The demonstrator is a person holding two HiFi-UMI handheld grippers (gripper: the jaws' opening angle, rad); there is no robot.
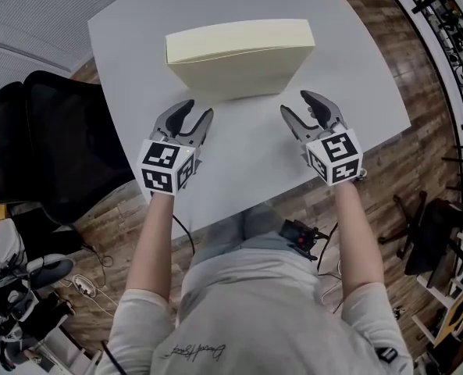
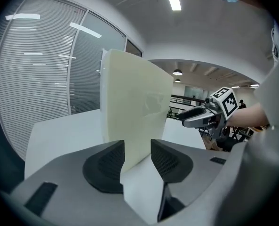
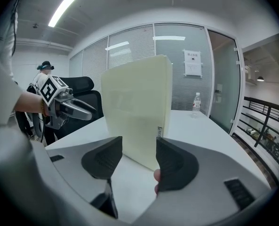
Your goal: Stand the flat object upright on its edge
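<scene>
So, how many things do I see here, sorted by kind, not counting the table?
cream box: 1
tongs: 2, the left tongs and the right tongs
black chair: 1
water bottle: 1
total: 5

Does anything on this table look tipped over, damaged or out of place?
Nothing stands out. The cream box stands upright on its edge on the grey table, with no visible dents or tears.
</scene>
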